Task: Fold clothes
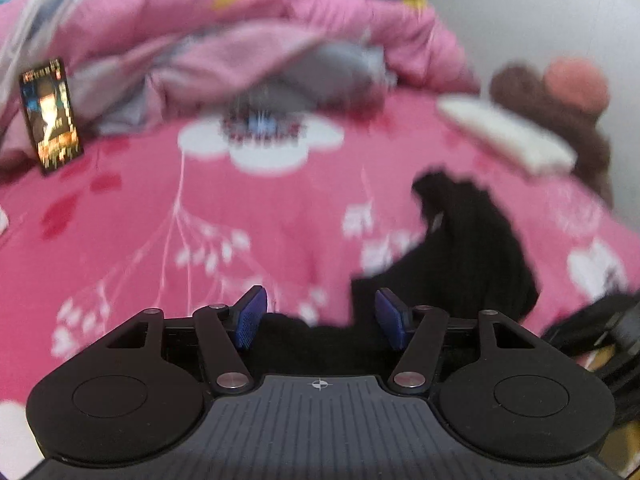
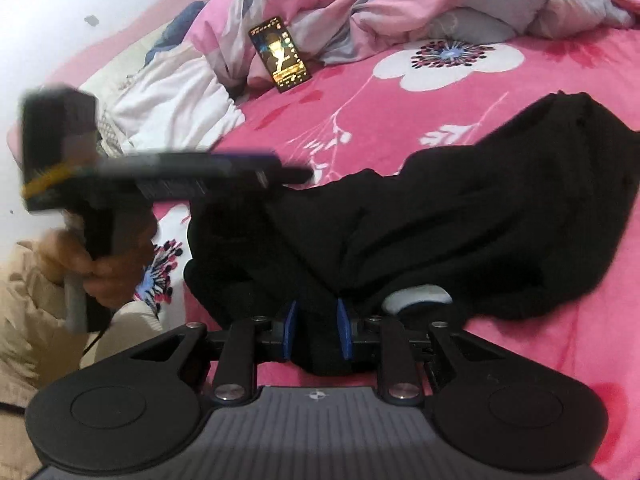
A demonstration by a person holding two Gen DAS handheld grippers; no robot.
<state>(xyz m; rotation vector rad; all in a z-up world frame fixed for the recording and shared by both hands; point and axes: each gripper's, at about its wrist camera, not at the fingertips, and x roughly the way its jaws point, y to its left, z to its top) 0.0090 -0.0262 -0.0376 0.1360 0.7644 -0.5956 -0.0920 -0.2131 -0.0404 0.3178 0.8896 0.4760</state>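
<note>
A black garment (image 2: 460, 216) lies crumpled on the pink flowered bedsheet (image 2: 400, 120), stretching from the near middle to the far right. My right gripper (image 2: 317, 332) is shut on a thick fold at its near edge, with black cloth bunched between the blue pads (image 2: 345, 332). My left gripper (image 1: 320, 316) is open, its blue pads (image 1: 250, 316) wide apart just above the garment's (image 1: 472, 248) near left edge. The right wrist view shows the left gripper (image 2: 296, 174) blurred, held by a hand (image 2: 108, 264) and pointing at the garment's left end.
A lit phone (image 2: 282, 60) leans against the rumpled pink quilt (image 2: 400, 0) at the back. A white cloth (image 2: 168, 100) lies far left. A brown plush toy (image 1: 560, 92) and a white flat object (image 1: 508, 136) sit at the bed's far right. A beige sleeve (image 2: 24, 300) is near left.
</note>
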